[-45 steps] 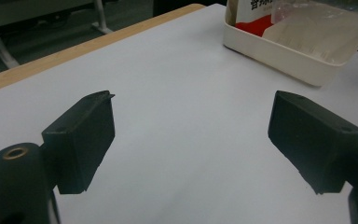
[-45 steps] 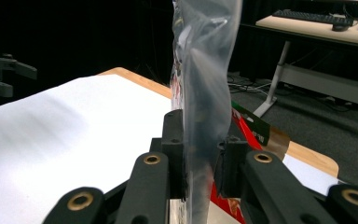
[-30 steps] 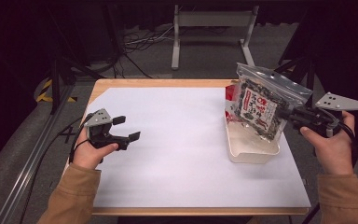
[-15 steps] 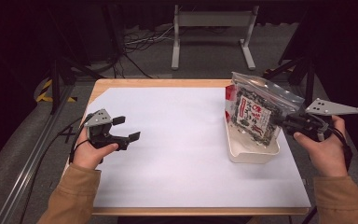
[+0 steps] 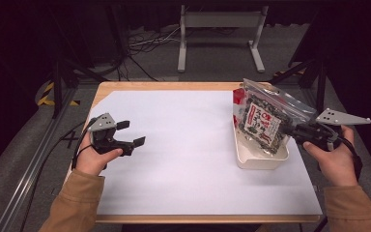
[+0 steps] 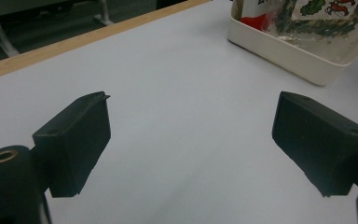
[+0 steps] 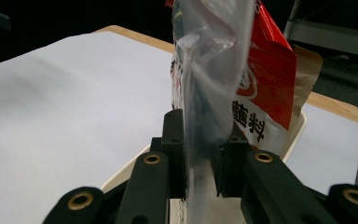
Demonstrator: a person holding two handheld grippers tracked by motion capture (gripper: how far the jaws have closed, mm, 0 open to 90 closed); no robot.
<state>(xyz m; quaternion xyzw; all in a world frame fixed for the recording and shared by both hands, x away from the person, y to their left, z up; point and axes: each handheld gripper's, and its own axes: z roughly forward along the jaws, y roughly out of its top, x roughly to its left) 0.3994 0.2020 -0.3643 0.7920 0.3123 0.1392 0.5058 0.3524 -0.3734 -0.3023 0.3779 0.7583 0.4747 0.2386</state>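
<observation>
Right gripper [image 5: 294, 131] was clamped on one edge of the clear snack bag [image 5: 263, 121], hanging it half inside the white tray [image 5: 261, 162] near the table's right edge, presumably for packing. Left gripper [image 5: 130, 134] rested released, empty, near the left edge.

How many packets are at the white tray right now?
2. The clear patterned bag is pinched in the right gripper over the white tray. A red packet stands at the tray's far end behind it. More may be hidden.

Dim room (grey floor [image 5: 19, 183]), cables [image 5: 145, 46].
</observation>
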